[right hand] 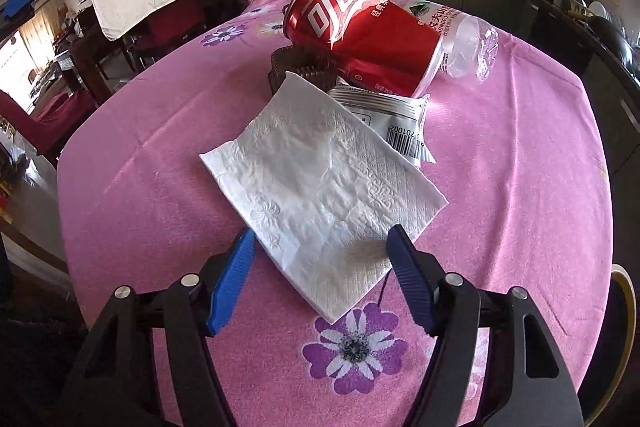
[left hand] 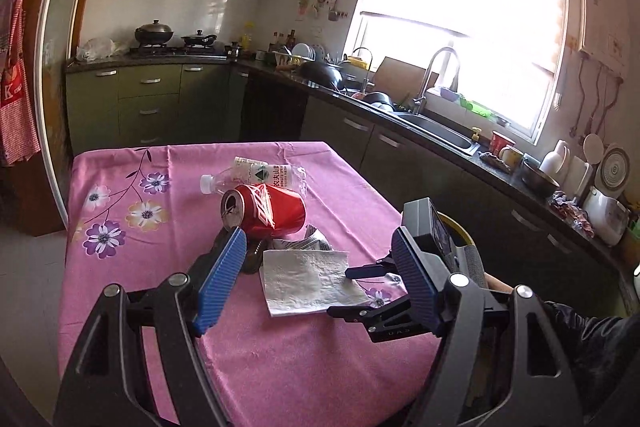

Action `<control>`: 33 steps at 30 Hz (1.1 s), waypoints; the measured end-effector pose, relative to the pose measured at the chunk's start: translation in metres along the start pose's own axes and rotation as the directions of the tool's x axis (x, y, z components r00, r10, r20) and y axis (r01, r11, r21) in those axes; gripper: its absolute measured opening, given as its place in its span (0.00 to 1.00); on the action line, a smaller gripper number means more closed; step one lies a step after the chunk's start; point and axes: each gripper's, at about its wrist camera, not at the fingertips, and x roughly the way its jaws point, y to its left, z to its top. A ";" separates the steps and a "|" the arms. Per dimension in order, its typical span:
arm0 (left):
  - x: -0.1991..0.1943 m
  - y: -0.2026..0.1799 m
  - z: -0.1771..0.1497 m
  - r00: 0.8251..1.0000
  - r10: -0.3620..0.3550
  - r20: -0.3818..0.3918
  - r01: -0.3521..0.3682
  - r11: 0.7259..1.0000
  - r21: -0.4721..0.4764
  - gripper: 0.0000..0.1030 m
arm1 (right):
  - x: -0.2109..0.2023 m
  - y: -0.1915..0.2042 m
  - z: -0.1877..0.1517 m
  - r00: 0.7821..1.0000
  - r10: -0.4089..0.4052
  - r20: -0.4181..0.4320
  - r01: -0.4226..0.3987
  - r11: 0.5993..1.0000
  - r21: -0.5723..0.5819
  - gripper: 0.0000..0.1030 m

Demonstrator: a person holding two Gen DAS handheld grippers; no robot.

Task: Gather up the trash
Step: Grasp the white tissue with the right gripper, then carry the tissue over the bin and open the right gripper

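Left wrist view: my left gripper (left hand: 320,267) gapes wide and holds nothing, hovering above the table (left hand: 280,367). Below it lies the trash pile: napkin (left hand: 308,281), red can (left hand: 262,209) on its side, clear bottle (left hand: 256,175) behind it, crinkled wrapper (left hand: 308,241) between can and napkin. My right gripper (left hand: 352,291) comes in from the right, tips at the napkin's near edge.

Right wrist view: right gripper (right hand: 320,247) also open, nothing held, fingers straddling the napkin's (right hand: 320,187) near corner, low over the cloth. Napkin overlaps the wrapper (right hand: 392,119); a dark ridged piece (right hand: 300,65) sits under the can (right hand: 360,35); bottle (right hand: 464,39) touches the can's far side.

Handling, my guess: napkin is thin, limp, weightless, will fold or slip, so pinch that near corner flat against the cloth. Can is light, stiff, smooth, may roll; take it across the middle. Bottle is empty and crushable. Wrapper is slippery foil.
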 end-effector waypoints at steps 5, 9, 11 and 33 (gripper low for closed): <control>0.001 0.003 -0.002 1.000 0.004 -0.004 -0.004 1.000 -0.010 0.69 | -0.001 -0.006 0.001 1.000 -0.009 -0.006 0.009 1.000 0.000 0.25; 0.001 0.002 -0.003 1.000 0.004 -0.004 -0.004 1.000 -0.010 0.69 | -0.004 -0.002 -0.001 1.000 0.005 0.001 -0.005 1.000 0.001 0.05; 0.000 0.002 -0.003 1.000 0.004 -0.002 -0.004 1.000 -0.007 0.69 | -0.007 0.004 -0.004 1.000 -0.011 0.006 0.011 1.000 -0.011 0.04; 0.004 -0.015 -0.001 1.000 0.019 -0.024 -0.018 0.999 0.051 0.80 | -0.184 -0.044 -0.067 0.954 0.069 0.292 -0.152 0.949 0.275 0.04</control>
